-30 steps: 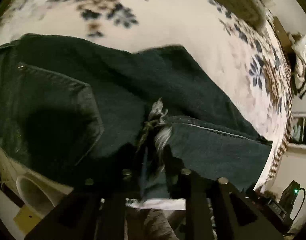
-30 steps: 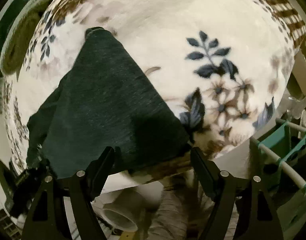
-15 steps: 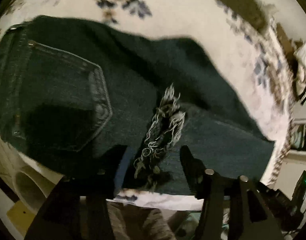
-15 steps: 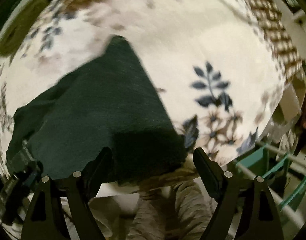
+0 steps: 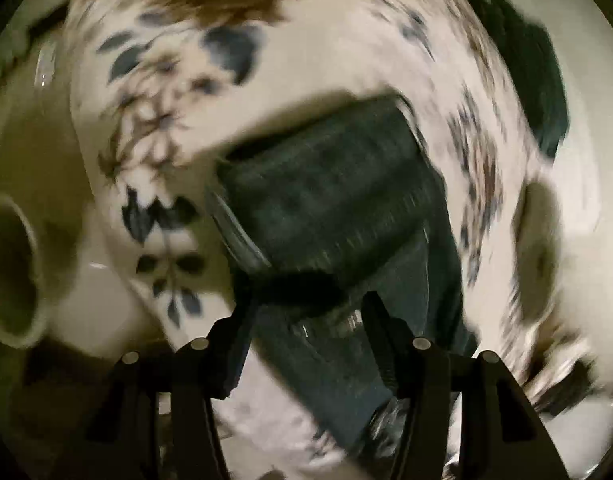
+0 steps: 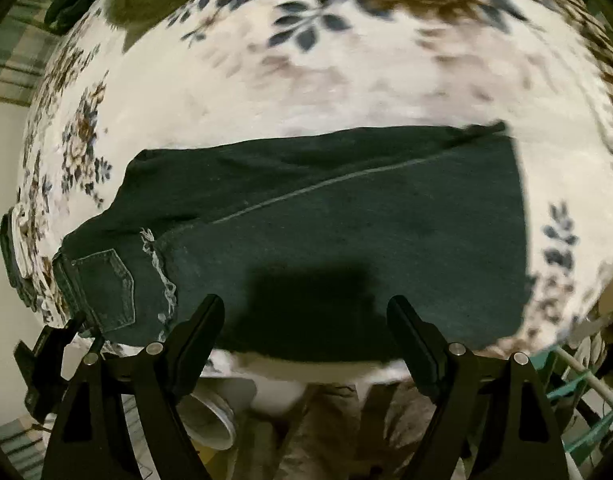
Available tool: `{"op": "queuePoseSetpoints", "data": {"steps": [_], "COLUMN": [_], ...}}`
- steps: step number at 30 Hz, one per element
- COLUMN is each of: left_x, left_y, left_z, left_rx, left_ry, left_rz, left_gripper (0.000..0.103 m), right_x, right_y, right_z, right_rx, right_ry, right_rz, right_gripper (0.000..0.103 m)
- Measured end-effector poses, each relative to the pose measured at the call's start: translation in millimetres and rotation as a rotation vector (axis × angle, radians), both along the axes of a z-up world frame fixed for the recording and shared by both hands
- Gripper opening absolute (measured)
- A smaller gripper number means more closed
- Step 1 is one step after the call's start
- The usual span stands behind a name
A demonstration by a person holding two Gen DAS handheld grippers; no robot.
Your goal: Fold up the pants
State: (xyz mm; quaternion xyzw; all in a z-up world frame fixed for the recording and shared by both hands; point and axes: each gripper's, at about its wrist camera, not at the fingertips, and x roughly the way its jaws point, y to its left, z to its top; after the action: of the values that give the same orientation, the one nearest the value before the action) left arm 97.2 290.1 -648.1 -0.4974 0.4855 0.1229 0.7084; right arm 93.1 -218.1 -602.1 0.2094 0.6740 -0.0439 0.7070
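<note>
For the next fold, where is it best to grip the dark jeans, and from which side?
Probably the folded edge of the dark jeans at the picture's right end, coming from above and pinching both layers. The frayed hems already lie on the back pocket, so this end would carry over toward the waistband.

The pants [image 6: 346,240] lie folded lengthwise on the blanket [image 6: 306,92], running left to right across the right wrist view. Their back pocket [image 6: 106,284] sits at the left end, with the frayed hem [image 6: 162,276] lying just right of it, on top of the seat. The right gripper [image 6: 304,320] hangs above the near edge of the pants, its fingers either side of the middle stretch. In the blurred left wrist view, the left gripper [image 5: 306,320] hangs over one end of the pants [image 5: 338,200], blanket [image 5: 186,120] to both sides.
</note>
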Motion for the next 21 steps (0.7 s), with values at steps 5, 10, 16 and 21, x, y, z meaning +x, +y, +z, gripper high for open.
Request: {"op": "queuePoseSetpoints", "data": {"steps": [5,10,16,21], "left_x": [-3.6,-29.9,-24.6,3.8], "left_y": [7.8,12.4,32.5,29.7], "left_z": [-22.8,-11.1,-21.5,-27.5], "left_rx": [-0.069,-0.087,-0.140,-0.114], "left_ry": [-0.099,-0.157,-0.239,-0.233], "left_rz": [0.074,0.095,0.164,0.120], "left_gripper": [0.051,0.051,0.069,0.087], "right_x": [24.2,33.5,36.5,39.2], "right_y": [27.8,38.2,53.7,56.1], "right_z": [-27.2,-39.5,-48.4,-49.8], "right_rx": [-0.031,-0.005,-0.020,-0.010], "right_ry": [0.008,0.028,0.047,0.048], "right_rz": [0.048,0.041,0.078,0.065], "right_gripper": [0.085,0.085,0.086,0.086]}}
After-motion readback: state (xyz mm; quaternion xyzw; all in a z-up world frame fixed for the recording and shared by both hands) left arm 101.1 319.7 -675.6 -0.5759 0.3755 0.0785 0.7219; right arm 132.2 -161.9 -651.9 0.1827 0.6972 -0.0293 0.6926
